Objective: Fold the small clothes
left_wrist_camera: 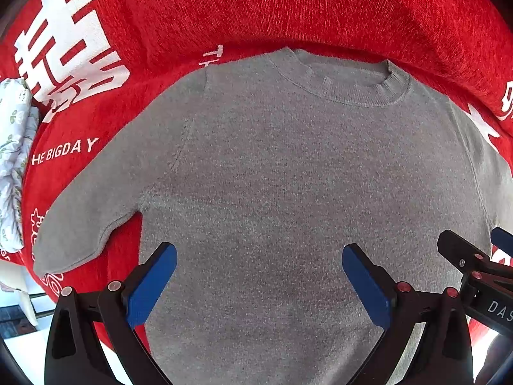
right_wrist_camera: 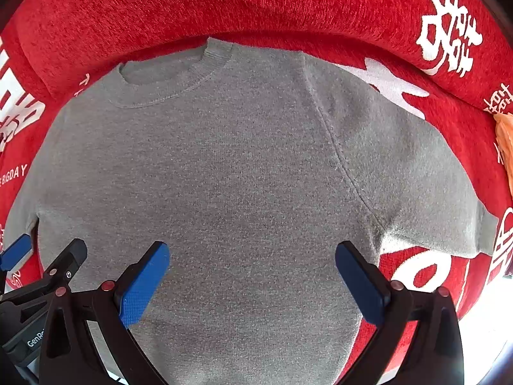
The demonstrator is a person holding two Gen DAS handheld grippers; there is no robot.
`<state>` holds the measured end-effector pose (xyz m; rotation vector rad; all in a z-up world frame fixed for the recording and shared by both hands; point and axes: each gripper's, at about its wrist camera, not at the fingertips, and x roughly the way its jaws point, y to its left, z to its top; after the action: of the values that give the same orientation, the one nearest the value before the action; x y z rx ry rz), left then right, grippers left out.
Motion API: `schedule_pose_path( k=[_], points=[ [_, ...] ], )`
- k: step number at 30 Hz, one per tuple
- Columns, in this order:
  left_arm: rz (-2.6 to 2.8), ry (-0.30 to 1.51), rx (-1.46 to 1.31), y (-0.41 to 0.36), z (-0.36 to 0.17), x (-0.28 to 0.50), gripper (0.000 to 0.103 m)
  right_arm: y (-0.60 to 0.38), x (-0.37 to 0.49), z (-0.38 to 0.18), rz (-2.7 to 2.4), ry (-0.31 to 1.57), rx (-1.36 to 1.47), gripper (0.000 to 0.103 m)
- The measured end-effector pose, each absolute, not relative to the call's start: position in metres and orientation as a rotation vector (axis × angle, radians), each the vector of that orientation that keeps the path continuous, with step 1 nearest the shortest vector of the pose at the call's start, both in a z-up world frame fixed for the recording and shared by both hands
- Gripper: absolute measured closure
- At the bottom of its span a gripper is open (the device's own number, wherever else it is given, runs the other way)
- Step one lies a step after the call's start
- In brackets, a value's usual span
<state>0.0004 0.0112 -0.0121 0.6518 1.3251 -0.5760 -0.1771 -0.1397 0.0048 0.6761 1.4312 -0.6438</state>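
Floral cloth (left_wrist_camera: 12, 166): a bunched white, leaf-printed fabric at the far left edge of the left wrist view, just beside the red cover; its nature cannot be told.
Support: a red cover (left_wrist_camera: 288, 9) printed with white characters and the words "BIGDAY"; it rises behind the collar like a sofa back or bolster, and whether a desk lies beneath it cannot be told.
Garment: a grey sweater (left_wrist_camera: 288, 176) lies flat on the red cover, collar (left_wrist_camera: 346, 86) away from the cameras, hem toward them.
Left sleeve (left_wrist_camera: 86, 211): spread out to the side, cuff lying on the cover, apart from the body panel.
Left gripper (left_wrist_camera: 259, 284): fingers (left_wrist_camera: 154, 285) wide apart and holding nothing, poised over the lower body of the sweater.
Right gripper (right_wrist_camera: 251, 282): fingers (right_wrist_camera: 144, 284) equally wide apart and empty, over the same lower region, just beside the left gripper.
Right sleeve (right_wrist_camera: 426, 192): spread outward, cuff near the cover's edge.
Orange item (right_wrist_camera: 505, 141): a scrap at the far right; too little shows to identify.
Step in hand (judged): folding has not begun; a first grasp is being chosen.
Technique (judged): pinching both knit layers at a sleeve or side edge, then carrying it across the body without dragging, would keep the panel flat.
Containers: none visible; nothing is held in anything.
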Motion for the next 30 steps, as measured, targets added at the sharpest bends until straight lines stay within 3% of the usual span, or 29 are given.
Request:
schedule_pose_path(
  k=[30],
  points=[
    [-0.57, 1.328, 0.625, 0.026, -0.007, 0.006, 0.0, -0.138, -0.177, 0.006, -0.648, 1.433, 0.671, 0.0]
  ],
)
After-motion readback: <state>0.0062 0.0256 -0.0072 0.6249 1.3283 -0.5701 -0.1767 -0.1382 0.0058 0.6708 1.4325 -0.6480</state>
